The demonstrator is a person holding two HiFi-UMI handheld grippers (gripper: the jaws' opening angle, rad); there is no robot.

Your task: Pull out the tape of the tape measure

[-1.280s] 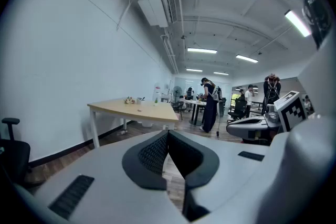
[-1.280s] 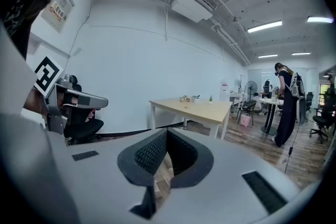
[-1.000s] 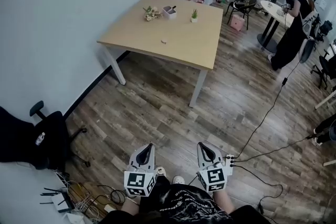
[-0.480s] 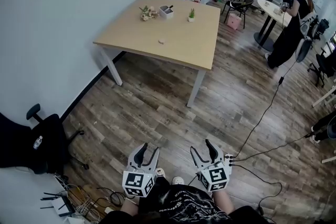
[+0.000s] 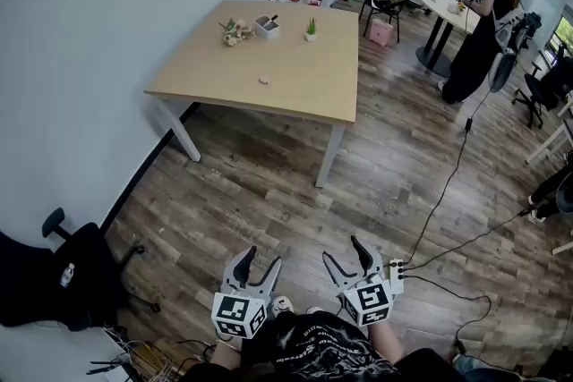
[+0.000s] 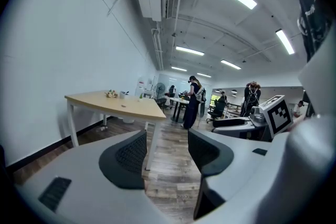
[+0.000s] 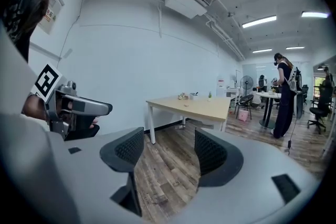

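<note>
Tape measure (image 5: 263,80) — likely the small disc on the worktop (image 5: 313,76) at 12 o'clock, well apart. Left gripper (image 5: 261,259) and right gripper (image 5: 344,253) have just been opening, spread, empty — approach step; next walk over, grasp.

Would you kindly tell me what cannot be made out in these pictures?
Small pale object on the table, head view: too small to tell whether it is a tape measure.
Container at the table's far end, head view: contents too small to identify.
Dark chair, head view: cut off by the left edge.
</note>
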